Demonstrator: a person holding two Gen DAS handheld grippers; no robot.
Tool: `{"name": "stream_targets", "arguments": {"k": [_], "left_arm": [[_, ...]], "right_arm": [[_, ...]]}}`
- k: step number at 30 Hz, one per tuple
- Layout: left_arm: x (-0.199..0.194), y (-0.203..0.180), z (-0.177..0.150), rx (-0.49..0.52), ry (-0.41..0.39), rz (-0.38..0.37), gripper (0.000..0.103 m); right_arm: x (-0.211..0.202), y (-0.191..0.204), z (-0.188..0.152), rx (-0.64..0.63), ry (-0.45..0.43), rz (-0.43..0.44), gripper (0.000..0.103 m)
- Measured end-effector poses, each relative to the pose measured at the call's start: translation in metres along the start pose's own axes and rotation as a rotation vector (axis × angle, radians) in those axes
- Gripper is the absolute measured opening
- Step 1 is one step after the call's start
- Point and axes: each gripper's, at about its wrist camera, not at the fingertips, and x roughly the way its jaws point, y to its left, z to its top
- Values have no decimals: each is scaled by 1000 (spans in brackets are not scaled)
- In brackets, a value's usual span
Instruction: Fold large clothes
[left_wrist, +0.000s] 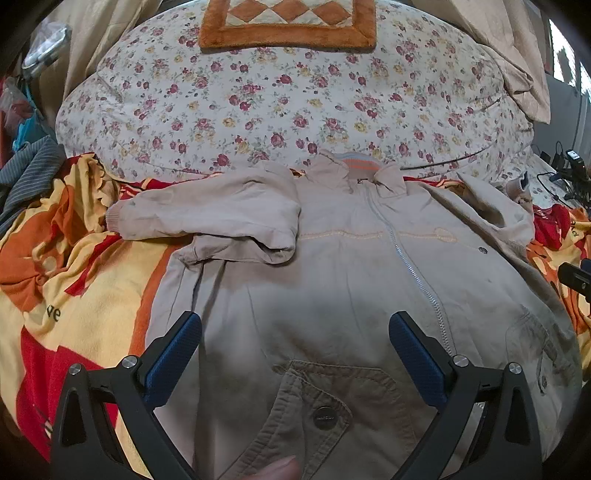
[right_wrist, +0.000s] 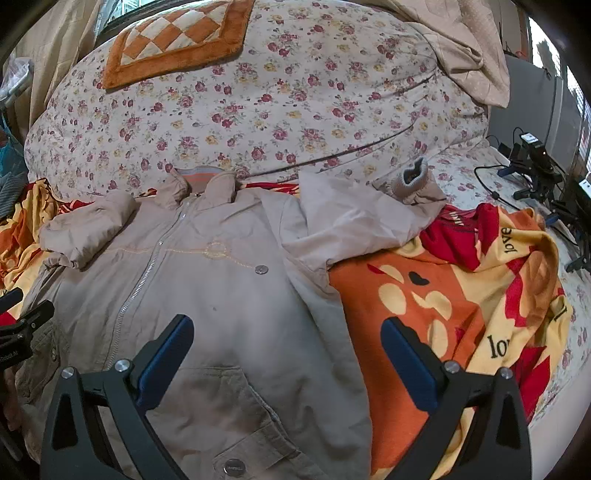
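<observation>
lying flat, jacket (left_wrist: 332, 266) leaves blanket (right_wrist: 424, 295) bare rightward.

Jacket (left_wrist: 332, 266) hem cut off by the lower edge in both views. Checked cushion (left_wrist: 288, 22) cropped at top. Gear on the bed's far side (right_wrist: 535, 162) (cables, black devices) too small to identify.

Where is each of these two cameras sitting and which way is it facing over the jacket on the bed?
Left wrist view: rides the left gripper, angled down over the beige jacket toward its collar; open blue-padded fingers show, plus a fingertip at the bottom edge.
Right wrist view: rides the right gripper, angled down over the jacket's side and the orange blanket; open fingers show, the other gripper at the left edge.
Shared: jacket, zipper, floral quilt, orange cushion.
</observation>
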Motion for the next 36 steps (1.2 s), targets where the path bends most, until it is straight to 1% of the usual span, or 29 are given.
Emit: {"name": "stream_targets", "arguments": {"k": [36], "left_arm": [[0,8,-1,-18,9,0,92]], "right_arm": [[1,-6,1,13,-3,-5,103]]}}
